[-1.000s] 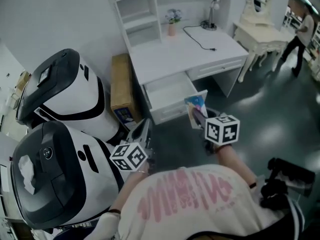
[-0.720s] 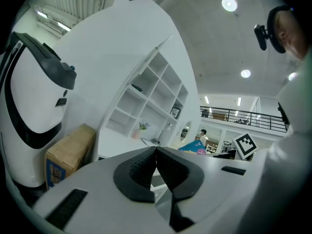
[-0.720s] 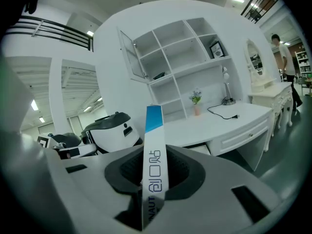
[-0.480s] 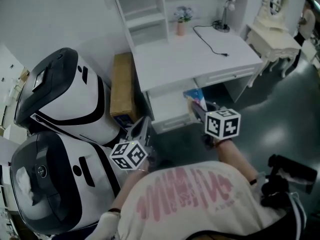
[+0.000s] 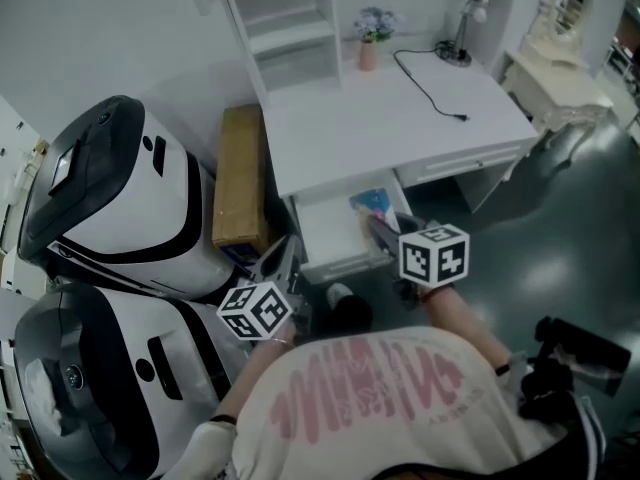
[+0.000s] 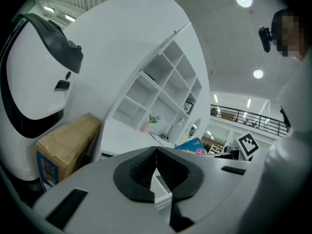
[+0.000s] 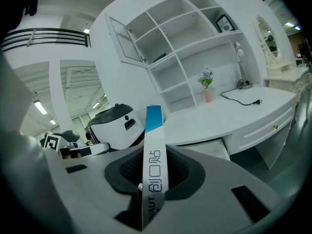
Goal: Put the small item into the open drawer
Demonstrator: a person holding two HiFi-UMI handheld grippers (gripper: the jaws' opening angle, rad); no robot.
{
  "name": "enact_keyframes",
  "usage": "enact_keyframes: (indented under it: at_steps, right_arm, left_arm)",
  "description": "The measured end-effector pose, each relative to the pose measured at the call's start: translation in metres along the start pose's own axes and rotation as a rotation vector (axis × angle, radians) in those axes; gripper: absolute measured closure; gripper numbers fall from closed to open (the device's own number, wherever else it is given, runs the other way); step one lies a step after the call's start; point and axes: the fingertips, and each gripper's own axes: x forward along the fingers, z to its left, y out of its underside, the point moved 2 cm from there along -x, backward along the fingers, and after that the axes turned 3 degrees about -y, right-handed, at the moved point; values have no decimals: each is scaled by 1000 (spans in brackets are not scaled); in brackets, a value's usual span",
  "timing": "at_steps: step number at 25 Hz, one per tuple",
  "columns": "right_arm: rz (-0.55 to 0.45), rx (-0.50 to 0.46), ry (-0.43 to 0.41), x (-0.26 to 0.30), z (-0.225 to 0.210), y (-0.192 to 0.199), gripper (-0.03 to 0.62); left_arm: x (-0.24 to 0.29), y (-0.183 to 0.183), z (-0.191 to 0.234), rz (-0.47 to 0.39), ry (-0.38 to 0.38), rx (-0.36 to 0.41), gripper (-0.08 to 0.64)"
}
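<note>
Thin flat pack, pinched edge-on between the pads of the right gripper, with the blue upper end standing up past the jaws. In the head view, held tilted above the right part of the open drawer. Apparently clear of the drawer floor, though contact cannot be ruled out.

Progress, as judged:
- Done: drawer pulled out of the desk; pack brought over it.
- Left: lower into the drawer, spread the right jaws, withdraw.

Writing on the white narrow edge, read from the jaws upward: Latin capitals ending in "NAUT", the start hidden at the jaws, then Chinese characters that look like 创口贴. Colour print on the broad face, not legible.

Left gripper: jaws pressed together, nothing between them, held low to the left of the drawer front.

Surroundings:
- On the desk top: lamp, black cable, small flower pot.
- Above the desk: white shelves.
- On the floor left of the desk: brown carton, set against two white-and-black machines.
</note>
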Motion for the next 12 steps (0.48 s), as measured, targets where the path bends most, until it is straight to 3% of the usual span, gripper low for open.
enact_keyframes:
  at_steps: [12]
  right_arm:
    - [163,-38,-72,100,-43,25,502]
  left_arm:
    - [55,21,59,19,-42,-31,531]
